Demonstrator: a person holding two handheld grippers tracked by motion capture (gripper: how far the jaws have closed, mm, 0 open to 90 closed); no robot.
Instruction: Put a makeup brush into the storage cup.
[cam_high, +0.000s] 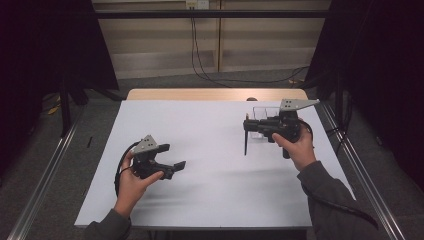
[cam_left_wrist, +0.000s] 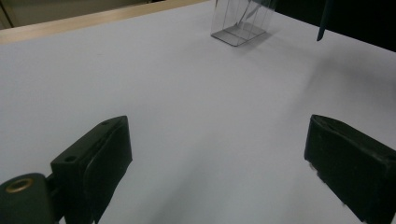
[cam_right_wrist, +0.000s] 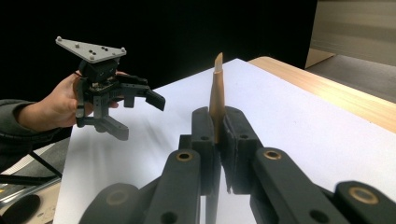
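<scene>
Right gripper (cam_right_wrist: 217, 135) clamped on wooden stick (cam_right_wrist: 217, 93); left gripper (cam_left_wrist: 215, 163) apart, idle. Keep stick upright approaching clear box (cam_high: 261, 121) at two o'clock.

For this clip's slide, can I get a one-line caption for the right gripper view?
Right gripper clamps an upright thin wooden stick over the white table, the open left gripper held opposite.

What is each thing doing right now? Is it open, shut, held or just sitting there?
Left hand-held gripper: open, nothing between its jaws, above the table.
Right hand-held gripper: shut on the thin stick.
Thin stick: clamped, sticking out both sides of the jaws.
Clear box: standing on the white table, untouched.
</scene>
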